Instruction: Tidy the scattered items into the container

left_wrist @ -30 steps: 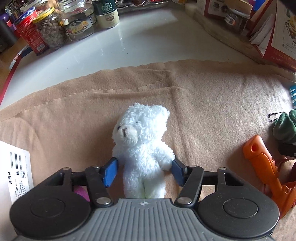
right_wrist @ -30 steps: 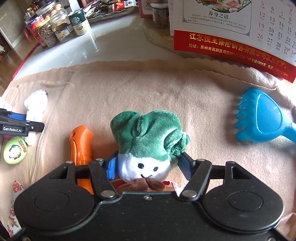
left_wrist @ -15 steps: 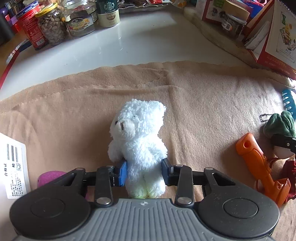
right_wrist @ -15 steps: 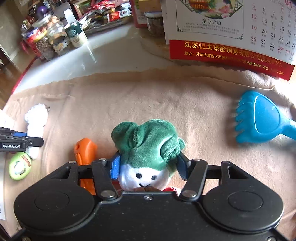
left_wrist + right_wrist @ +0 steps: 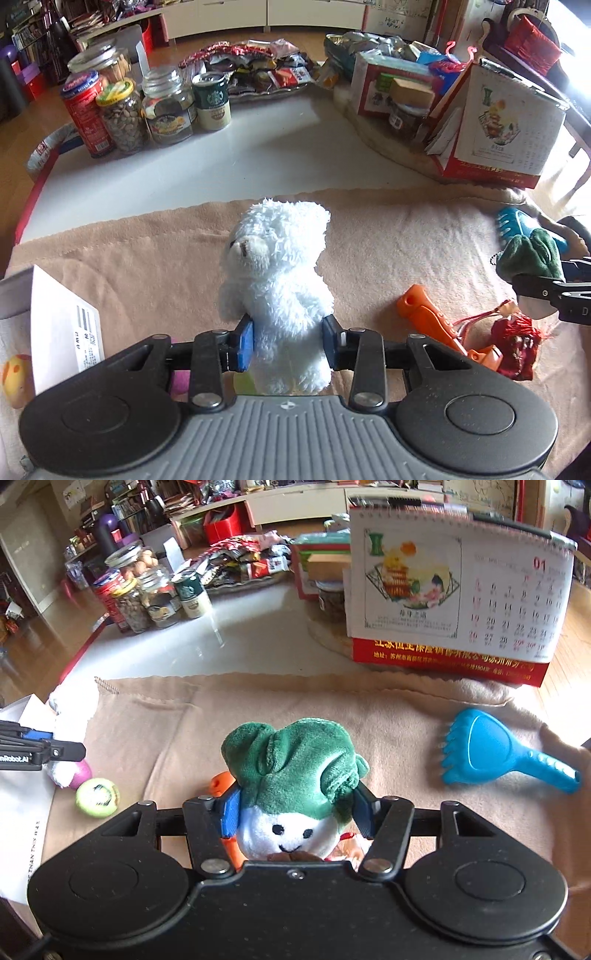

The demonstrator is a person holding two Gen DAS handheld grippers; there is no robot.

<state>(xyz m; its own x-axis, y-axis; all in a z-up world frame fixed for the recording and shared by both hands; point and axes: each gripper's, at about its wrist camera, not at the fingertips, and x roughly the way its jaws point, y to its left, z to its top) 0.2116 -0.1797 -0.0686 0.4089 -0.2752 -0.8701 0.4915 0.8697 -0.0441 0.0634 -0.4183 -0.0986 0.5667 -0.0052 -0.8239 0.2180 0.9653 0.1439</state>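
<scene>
In the left wrist view, the left gripper (image 5: 288,345) is clenched on a white teddy bear (image 5: 277,280), its blue pads (image 5: 244,341) pressing into the bear's lower body on both sides. The bear stands upright between the fingers, over a tan cloth (image 5: 388,243) that covers the near part of the white table (image 5: 207,166). Right of the bear, an orange tool (image 5: 428,317) lies on the cloth, and just beyond it a red tasselled ornament (image 5: 517,345). Further right of the bear, the right gripper (image 5: 554,291) carries a green plush toy (image 5: 532,253). Left of the bear stands a white box (image 5: 62,325) with a barcode label. Behind the bear, jars and cans (image 5: 147,110) stand at the far left of the table.

In the right wrist view, the right gripper (image 5: 297,810) is closed around the green plush toy (image 5: 291,775), grasping its white smiling face at the sides. Right of the toy, a blue rake (image 5: 495,753) lies on the cloth (image 5: 332,705). Left of the toy sits a green ball (image 5: 97,797), with a pink ball (image 5: 82,773) near it, and further left the left gripper (image 5: 44,751) holds the teddy bear (image 5: 72,716). Behind the toy stands a desk calendar (image 5: 454,598).
</scene>
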